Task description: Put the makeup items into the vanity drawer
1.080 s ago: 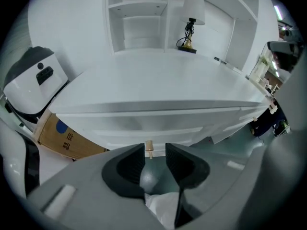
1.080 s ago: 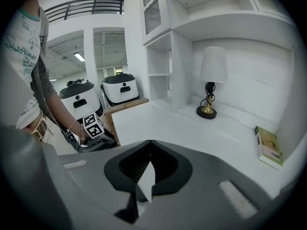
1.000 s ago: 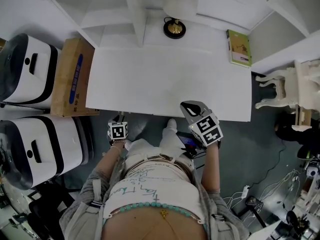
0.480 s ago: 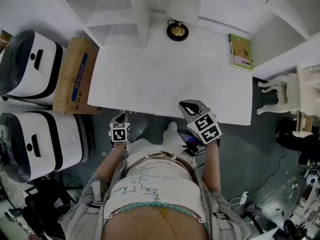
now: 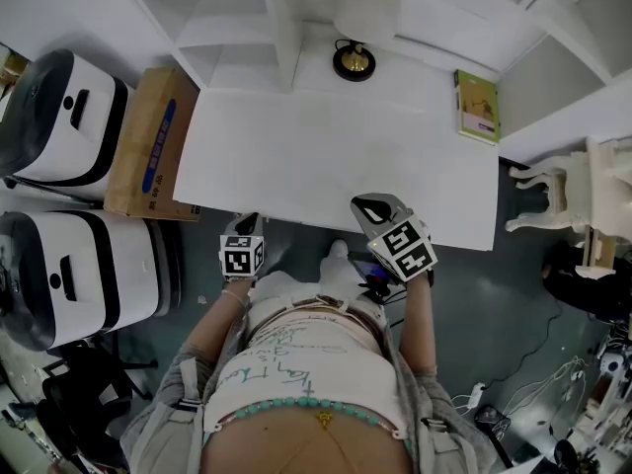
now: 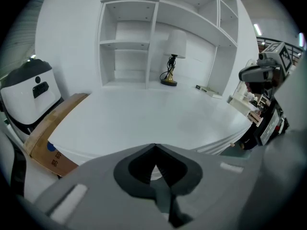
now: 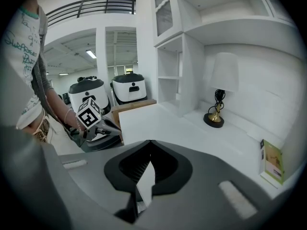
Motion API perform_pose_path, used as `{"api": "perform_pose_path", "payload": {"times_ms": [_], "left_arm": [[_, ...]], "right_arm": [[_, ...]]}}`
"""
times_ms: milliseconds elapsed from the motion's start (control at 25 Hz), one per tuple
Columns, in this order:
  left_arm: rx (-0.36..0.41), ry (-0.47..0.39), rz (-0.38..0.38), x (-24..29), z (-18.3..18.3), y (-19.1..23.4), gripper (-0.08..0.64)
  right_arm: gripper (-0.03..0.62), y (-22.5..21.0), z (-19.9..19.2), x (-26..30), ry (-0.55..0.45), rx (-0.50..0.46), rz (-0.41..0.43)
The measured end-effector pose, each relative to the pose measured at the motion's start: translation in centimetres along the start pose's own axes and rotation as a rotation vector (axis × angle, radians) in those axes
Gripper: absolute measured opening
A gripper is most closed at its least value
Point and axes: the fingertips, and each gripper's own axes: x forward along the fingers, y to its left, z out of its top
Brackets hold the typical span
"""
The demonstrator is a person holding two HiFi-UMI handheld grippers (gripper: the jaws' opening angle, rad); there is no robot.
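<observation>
White is the colour of almost everything in front of the person: the wide bench, the open shelves behind it at 11 o'clock, and the wall. In the head view, a lamp with a round golden foot and a pale shade stands at the 12 o'clock side of the bench, near the back edge. A thin green book lies flat at the 2 o'clock corner. The middle of the bench top is bare white surface. A brown cardboard box with a blue mark leans against the bench at its 9 o'clock side, and two white-and-black machines stand beyond it, one behind the other. A white carved piece of furniture stands on the dark floor at 3 o'clock, apart from the bench. The left tool is held at 7 o'clock, just at the front edge of the bench, with its marker cube toward the person. Its own view shows the two jaws closed tip to tip, with nothing between them. The right tool is at 5 o'clock, and its tips reach over the front edge. Its jaws are also closed together and hold nothing. The makeup items and the vanity drawer cannot be made out in any view.
</observation>
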Motion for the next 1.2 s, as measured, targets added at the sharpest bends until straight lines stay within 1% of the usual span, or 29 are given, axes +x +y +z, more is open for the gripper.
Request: {"api": "perform_pose_path", "payload": {"times_ms": [400,600,760,1200], "left_arm": [[0.045,-0.061,-0.079,-0.5,3.2,-3.2,0.002],[0.093,-0.088,-0.110,-1.2,5.0,-4.3,0.002],[0.124,-0.117,-0.141,-1.8,6.5,-5.4,0.001],[0.131,-0.217,-0.229,-3.8,11.1,-8.6,0.000]], "right_arm": [[0.028,0.0,0.2,-0.5,0.005,-0.020,-0.010],[0.029,-0.1,1.0,-0.8,-0.006,-0.034,-0.015],[0.028,0.0,1.0,-0.9,0.009,-0.051,-0.020],[0.028,1.3,3.9,-0.9,-0.022,-0.086,-0.005]]}}
